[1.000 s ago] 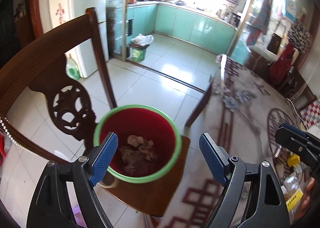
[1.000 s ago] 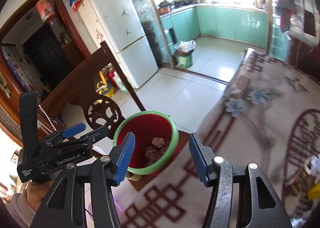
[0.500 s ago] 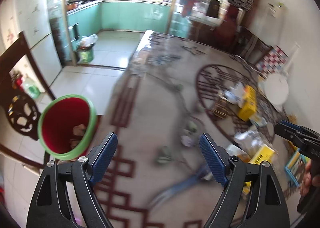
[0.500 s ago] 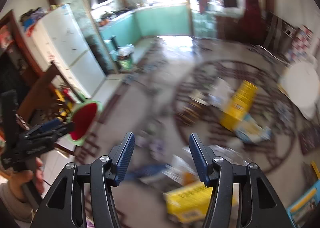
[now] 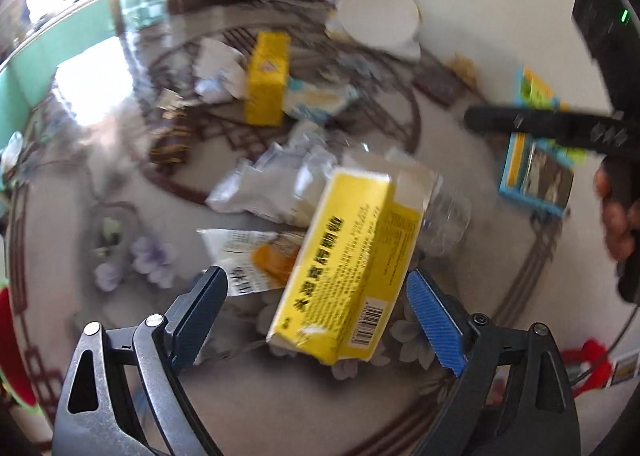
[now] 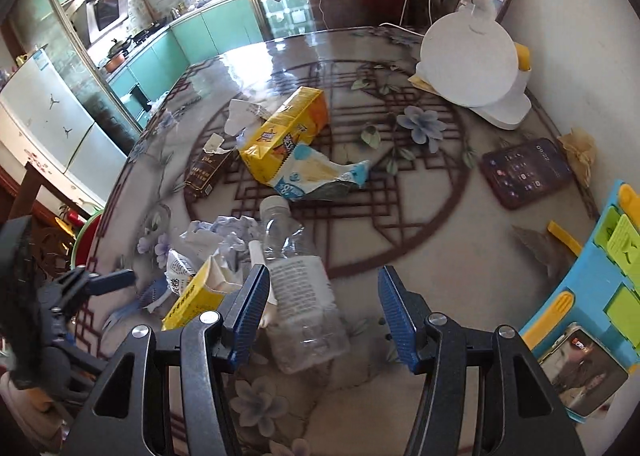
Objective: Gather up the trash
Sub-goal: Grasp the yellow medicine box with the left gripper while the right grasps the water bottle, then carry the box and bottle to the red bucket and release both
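Below, ordered by size. Desk [image 6: 440,215]: round, glossy, printed with lattice rings and flowers; its near-left part carries most of the litter. White round lamp [image 6: 468,63]: far right of the desk, by the wall. Blue-and-green plastic stand [image 6: 600,276]: near right edge, with a phone leaning at its foot. Red bin with green rim [image 6: 86,240]: only a sliver shows past the left edge of the desk. Left claw [image 5: 316,314]: spread wide, holding nothing; a yellow carton [image 5: 352,268] lies between its fingers, printed face and barcode up, touching neither finger as far as the blurred view shows. Right claw [image 6: 320,306]: also spread wide and holding nothing; a crushed clear plastic bottle [image 6: 298,284] lies between its fingers, cap end pointing far, its body just beside the left finger. Yellow tissue box [image 6: 284,135]: near the desk centre, with a torn blue-and-white wrapper [image 6: 320,175] against its near side. Dark phone [image 6: 524,171]: flat on the desk, right of centre. Brown small box [image 6: 208,171]: left of the tissue box. Crumpled paper [image 6: 224,234]: just left of the bottle neck, on the far side of the yellow carton.
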`<action>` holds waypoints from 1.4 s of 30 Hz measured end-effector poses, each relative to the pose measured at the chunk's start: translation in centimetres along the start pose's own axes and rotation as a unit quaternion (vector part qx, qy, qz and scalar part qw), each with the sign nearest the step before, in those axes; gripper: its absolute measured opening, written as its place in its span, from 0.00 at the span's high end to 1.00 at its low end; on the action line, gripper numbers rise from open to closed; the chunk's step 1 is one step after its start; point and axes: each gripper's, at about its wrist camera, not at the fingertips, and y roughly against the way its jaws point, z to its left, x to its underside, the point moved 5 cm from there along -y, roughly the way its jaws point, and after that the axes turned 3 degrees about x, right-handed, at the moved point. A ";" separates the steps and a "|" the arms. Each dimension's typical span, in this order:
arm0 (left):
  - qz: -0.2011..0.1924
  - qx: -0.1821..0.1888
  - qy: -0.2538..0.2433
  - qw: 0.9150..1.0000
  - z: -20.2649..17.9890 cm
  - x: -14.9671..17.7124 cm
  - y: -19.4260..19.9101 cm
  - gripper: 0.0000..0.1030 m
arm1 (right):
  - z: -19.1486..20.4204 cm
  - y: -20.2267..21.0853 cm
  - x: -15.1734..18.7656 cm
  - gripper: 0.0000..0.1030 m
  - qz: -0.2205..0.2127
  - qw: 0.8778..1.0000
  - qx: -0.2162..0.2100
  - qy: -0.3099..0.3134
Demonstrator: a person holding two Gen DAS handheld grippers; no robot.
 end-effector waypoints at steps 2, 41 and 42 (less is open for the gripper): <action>0.025 0.007 -0.006 1.000 -0.6 0.4 -1.6 0.11 | -0.4 -0.3 0.3 0.46 0.007 1.000 -0.005 0.002; -0.076 0.018 0.210 0.975 4.6 1.8 8.4 0.58 | 0.0 -13.3 -1.9 0.38 0.140 0.934 0.119 0.307; -0.077 0.015 0.208 0.975 4.7 1.8 8.6 0.58 | 0.0 -13.1 -1.8 0.38 0.137 0.937 0.115 0.300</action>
